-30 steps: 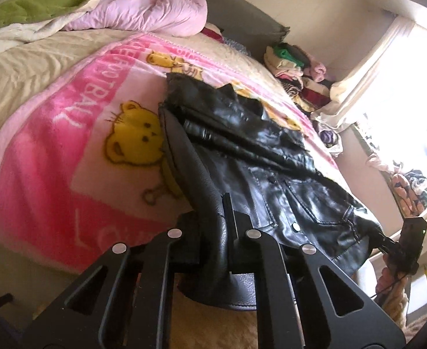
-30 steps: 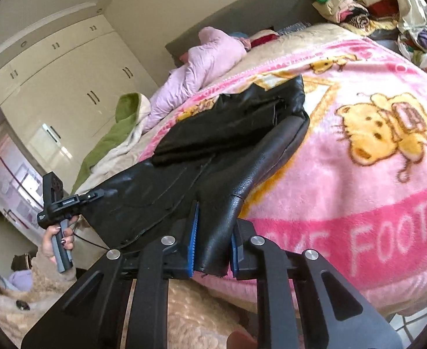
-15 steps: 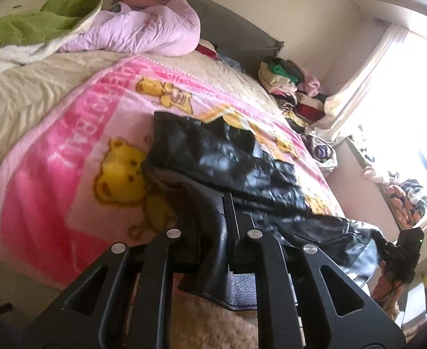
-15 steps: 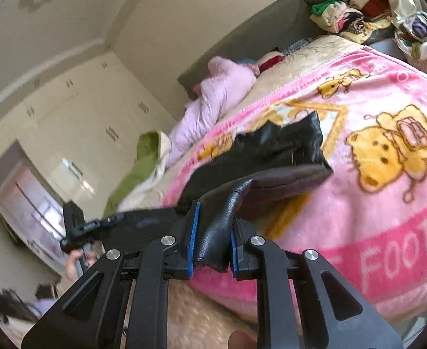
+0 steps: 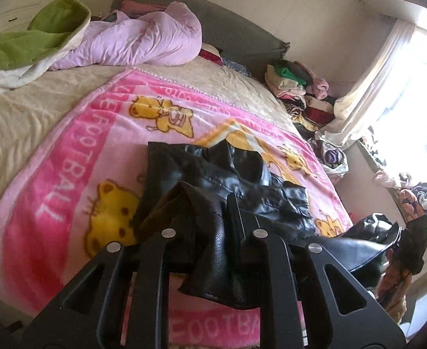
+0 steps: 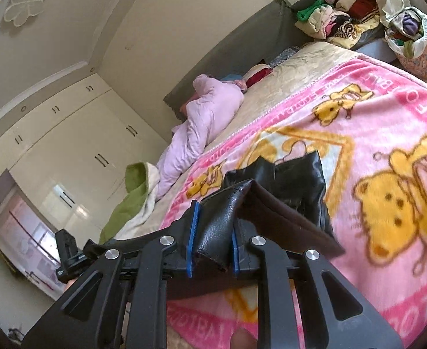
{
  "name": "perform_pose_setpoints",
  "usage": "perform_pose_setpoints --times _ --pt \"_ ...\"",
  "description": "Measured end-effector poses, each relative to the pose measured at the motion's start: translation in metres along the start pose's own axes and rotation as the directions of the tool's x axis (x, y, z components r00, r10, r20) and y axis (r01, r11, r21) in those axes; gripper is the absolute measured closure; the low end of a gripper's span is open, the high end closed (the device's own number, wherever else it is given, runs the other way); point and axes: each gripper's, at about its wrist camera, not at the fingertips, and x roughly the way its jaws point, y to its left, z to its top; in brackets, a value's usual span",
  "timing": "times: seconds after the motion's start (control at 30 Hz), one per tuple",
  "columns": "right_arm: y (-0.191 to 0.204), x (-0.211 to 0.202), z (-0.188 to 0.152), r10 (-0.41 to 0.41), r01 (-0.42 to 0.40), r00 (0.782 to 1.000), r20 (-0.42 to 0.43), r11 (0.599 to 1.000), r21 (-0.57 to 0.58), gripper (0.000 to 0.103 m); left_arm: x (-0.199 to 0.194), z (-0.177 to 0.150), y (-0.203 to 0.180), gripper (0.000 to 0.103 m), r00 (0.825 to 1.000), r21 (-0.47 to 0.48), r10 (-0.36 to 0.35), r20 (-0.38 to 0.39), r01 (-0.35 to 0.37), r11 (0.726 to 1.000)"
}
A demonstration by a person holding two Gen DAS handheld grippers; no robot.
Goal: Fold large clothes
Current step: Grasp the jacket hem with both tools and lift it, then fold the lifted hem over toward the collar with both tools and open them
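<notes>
- A black leather jacket (image 5: 228, 180) lies partly folded on a pink cartoon-bear blanket (image 5: 68, 151) at centre frame, its near hem lifted off the bed.
- The left gripper (image 5: 213, 232), low centre of its view, has a fold of the hem between its jaws, which are easing apart while the leather still sits pinched there.
- The right gripper (image 6: 212, 232), low centre of its view, is clamped on another hem fold between blue pads (image 6: 190, 238).
- A lilac quilt (image 5: 143, 40) lies bunched at upper left, by the grey headboard (image 5: 236, 35).
</notes>
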Motion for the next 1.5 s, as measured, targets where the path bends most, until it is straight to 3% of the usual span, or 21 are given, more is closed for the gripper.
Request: perform_pose_setpoints --times 0.5,0.77,1.1,1.17,1.37,1.5 --pt "-0.029 0.074 0.034 -0.128 0.128 0.991 -0.027 0.992 0.005 0.084 0.063 0.037 0.004 0.09 0.995 0.013 0.095 -0.03 -0.094 0.995" --pt "-0.061 0.12 0.04 -0.265 0.268 0.96 -0.093 0.963 0.017 0.081 0.104 0.045 0.023 0.086 0.985 -0.026 0.135 -0.107 -0.139 0.99" --pt "-0.091 0.16 0.036 -0.329 0.338 0.932 -0.155 0.941 0.036 0.078 0.144 0.044 0.04 0.085 0.975 -0.045 0.154 -0.16 -0.163 0.986" --pt "-0.094 0.163 0.035 -0.326 0.336 0.932 -0.157 0.941 0.038 0.075 0.146 0.045 0.041 0.084 0.977 -0.049 0.146 -0.155 -0.155 0.987" --pt "-0.096 0.164 0.038 -0.299 0.307 0.943 -0.147 0.951 0.036 0.053 0.152 0.048 0.041 0.074 0.984 -0.068 0.109 -0.141 -0.12 0.99" --pt "-0.092 0.16 0.041 -0.325 0.327 0.94 -0.106 0.945 0.0 0.027 0.152 0.051 0.041 0.061 0.988 -0.085 0.086 -0.125 -0.097 0.992"
